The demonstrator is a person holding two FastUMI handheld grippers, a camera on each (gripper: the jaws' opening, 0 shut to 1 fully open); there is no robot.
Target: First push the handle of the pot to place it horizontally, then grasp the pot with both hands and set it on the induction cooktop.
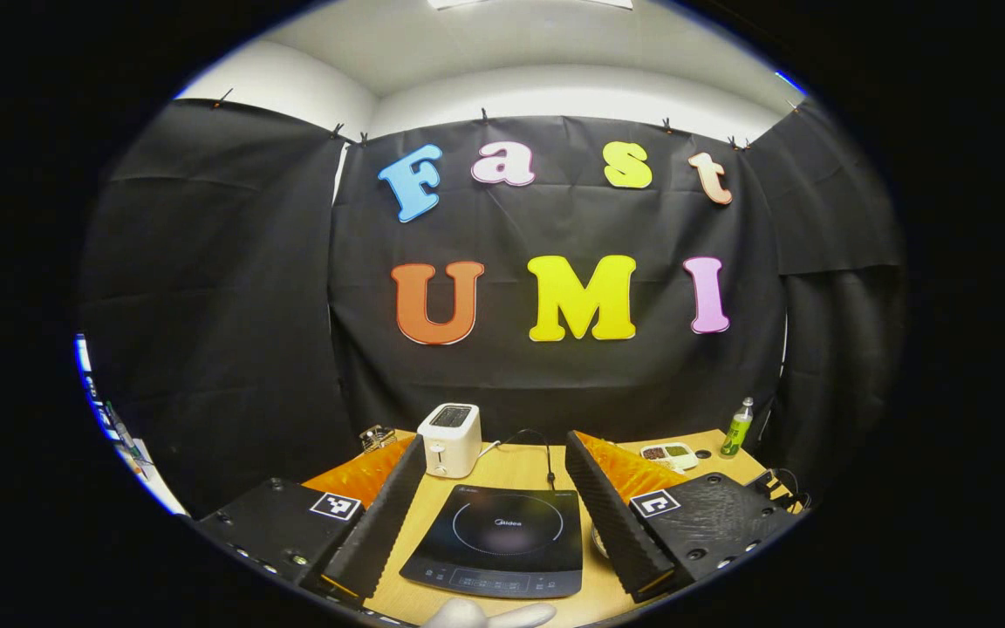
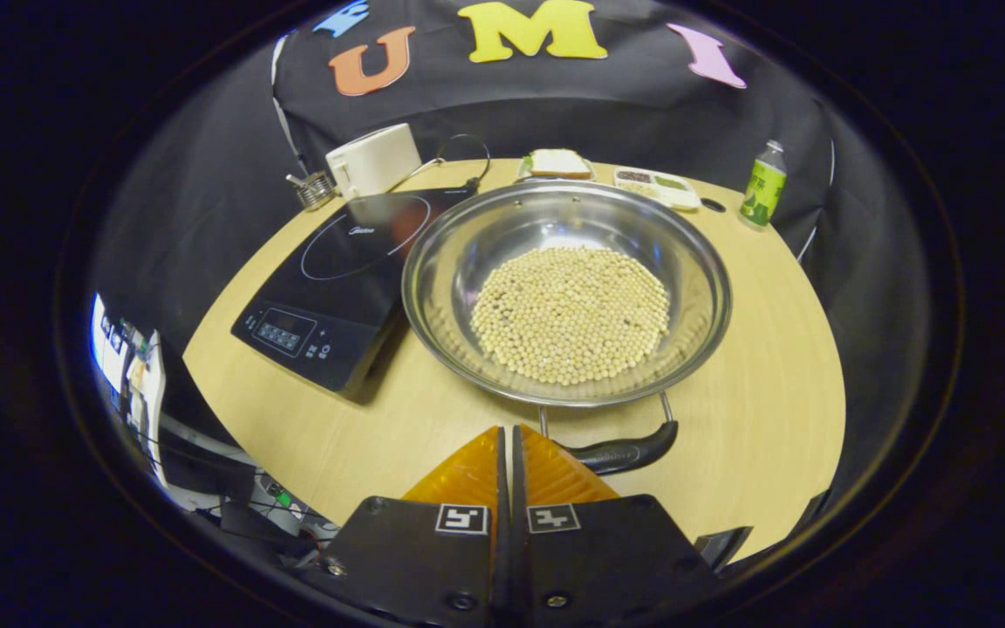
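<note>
Pot (image 2: 566,288), steel, holding pale beans (image 2: 570,314), sits on the wooden table (image 2: 755,419) just right of the black cooktop (image 2: 337,279), rim touching or overlapping its edge. Black handle (image 2: 620,453) lies beside the right gripper (image 2: 507,440), fingers pressed together. Left gripper (image 1: 495,515) hangs spread wide above the cooktop. Toaster (image 1: 450,439) and green bottle (image 2: 762,185) stand behind.

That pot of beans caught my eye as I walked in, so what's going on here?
A person is working two handheld tongs. The right tongs are shut, their tips right at the pot's black handle. The pot, holding pale beans, sits on the table beside the induction cooktop, not on it. The left tongs hang open above the cooktop.
</note>
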